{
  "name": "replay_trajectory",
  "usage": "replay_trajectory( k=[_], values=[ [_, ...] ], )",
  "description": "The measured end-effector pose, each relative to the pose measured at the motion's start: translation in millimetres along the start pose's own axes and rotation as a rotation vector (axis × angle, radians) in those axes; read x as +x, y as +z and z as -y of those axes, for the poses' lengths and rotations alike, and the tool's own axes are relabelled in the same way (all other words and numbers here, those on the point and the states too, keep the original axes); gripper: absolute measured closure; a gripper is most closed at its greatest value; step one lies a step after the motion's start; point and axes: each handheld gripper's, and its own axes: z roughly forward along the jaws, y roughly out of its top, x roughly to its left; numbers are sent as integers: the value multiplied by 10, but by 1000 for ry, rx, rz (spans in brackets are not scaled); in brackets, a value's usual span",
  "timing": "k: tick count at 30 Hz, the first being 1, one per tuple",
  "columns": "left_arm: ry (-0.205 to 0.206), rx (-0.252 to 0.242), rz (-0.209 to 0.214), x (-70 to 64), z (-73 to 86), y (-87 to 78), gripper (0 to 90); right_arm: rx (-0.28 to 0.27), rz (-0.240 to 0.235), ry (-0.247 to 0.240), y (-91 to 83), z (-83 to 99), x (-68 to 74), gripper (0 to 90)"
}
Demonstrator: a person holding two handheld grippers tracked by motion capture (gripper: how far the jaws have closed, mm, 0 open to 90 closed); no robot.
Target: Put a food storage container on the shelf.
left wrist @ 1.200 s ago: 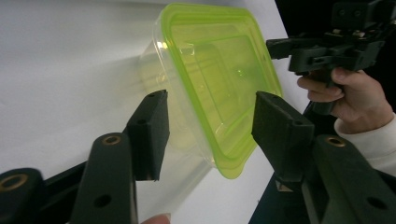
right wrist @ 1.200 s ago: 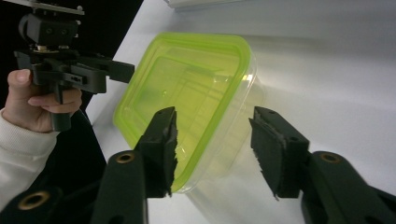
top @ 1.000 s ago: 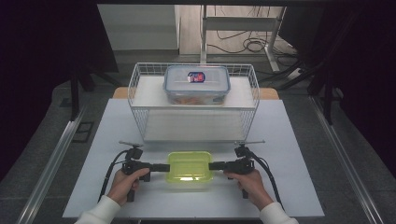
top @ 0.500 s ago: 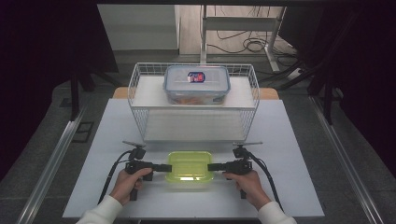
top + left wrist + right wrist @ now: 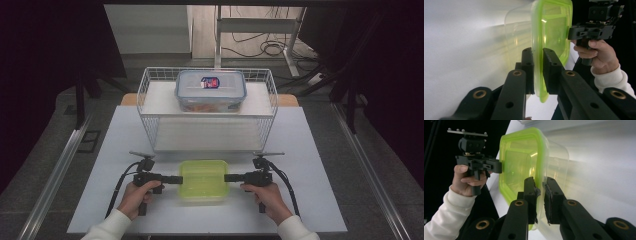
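Note:
A clear container with a lime-green lid (image 5: 203, 180) sits low over the white table near its front edge. My left gripper (image 5: 179, 179) is shut on the lid's left rim, and my right gripper (image 5: 226, 177) is shut on its right rim. In the left gripper view the jaws of my left gripper (image 5: 538, 53) pinch the green lid edge (image 5: 551, 30), with the right gripper (image 5: 590, 31) and its hand beyond. In the right gripper view my right gripper (image 5: 539, 182) clamps the lid rim (image 5: 519, 162), and the left gripper (image 5: 477, 162) is across from it.
A white wire basket (image 5: 150, 125) stands on the table behind the container. A second clear container (image 5: 211, 90) with a blue-edged lid and a label rests at the basket's back. Bare white table (image 5: 320, 165) lies on both sides.
Both grippers stay clamped on the green-lidded container; hands and container have shifted only very slightly.

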Motion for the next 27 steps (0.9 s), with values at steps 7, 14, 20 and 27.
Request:
replay_trajectory(
  k=[7, 14, 20, 27],
  values=[
    [22, -9, 20, -53, 10, -43, 817, -6, -25, -15, -31, -1, 30, 818],
    [65, -26, 42, -152, 5, -117, 815, -23, -50, -36, -89, 0, 100, 819],
    [85, -39, 54, -227, -12, -158, 815, -37, -57, -66, -151, -24, 188, 819],
    [101, -55, 75, -363, -77, -228, 813, -57, -72, -86, -227, -80, 282, 819]
  ],
)
